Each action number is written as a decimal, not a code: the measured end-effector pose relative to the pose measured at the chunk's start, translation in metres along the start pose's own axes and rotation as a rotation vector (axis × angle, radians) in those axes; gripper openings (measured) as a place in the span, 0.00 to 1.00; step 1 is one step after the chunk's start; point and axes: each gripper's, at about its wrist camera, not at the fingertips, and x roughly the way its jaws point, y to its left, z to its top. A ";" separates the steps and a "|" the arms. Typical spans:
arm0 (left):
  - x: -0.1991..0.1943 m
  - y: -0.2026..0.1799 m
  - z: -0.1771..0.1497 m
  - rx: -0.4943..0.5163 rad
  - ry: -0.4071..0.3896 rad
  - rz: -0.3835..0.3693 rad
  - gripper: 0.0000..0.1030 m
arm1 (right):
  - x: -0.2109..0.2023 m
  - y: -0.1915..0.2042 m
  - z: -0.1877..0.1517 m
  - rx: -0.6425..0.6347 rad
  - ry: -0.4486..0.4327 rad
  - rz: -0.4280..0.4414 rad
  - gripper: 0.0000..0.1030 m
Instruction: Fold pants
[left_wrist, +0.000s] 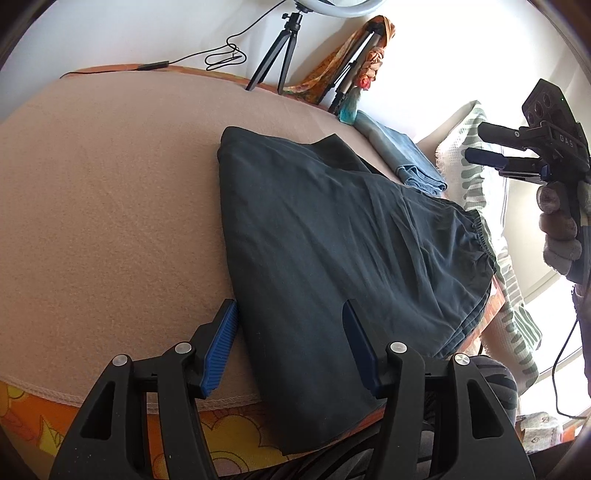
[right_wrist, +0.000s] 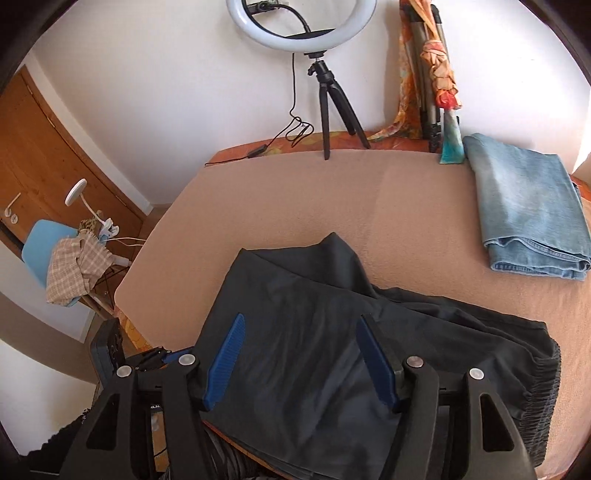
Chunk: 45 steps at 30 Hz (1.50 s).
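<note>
Left gripper (left_wrist: 290, 314) jaws apart, hovering over near edge of dark pants (left_wrist: 332, 236), nothing pinched. Right gripper (right_wrist: 299, 328) also spread wide, empty, held above same pants (right_wrist: 332, 325). Pants folded over, lying on peach blanket (left_wrist: 110, 184), elastic waistband (right_wrist: 546, 391) bunched off to right side. Folded jeans (right_wrist: 528, 206) sitting apart near far corner. Ring light (right_wrist: 301, 26) on small tripod (right_wrist: 328, 107) at back edge by wall.
</note>
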 end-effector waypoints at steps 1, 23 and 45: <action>0.000 0.000 -0.001 -0.012 -0.003 -0.020 0.56 | 0.011 0.011 0.002 -0.018 0.015 0.004 0.64; -0.013 -0.025 -0.009 0.047 -0.081 -0.035 0.53 | 0.180 0.110 0.027 -0.096 0.241 -0.037 0.63; -0.012 -0.031 -0.017 0.026 -0.096 -0.167 0.53 | 0.249 0.145 0.030 -0.194 0.402 -0.245 0.54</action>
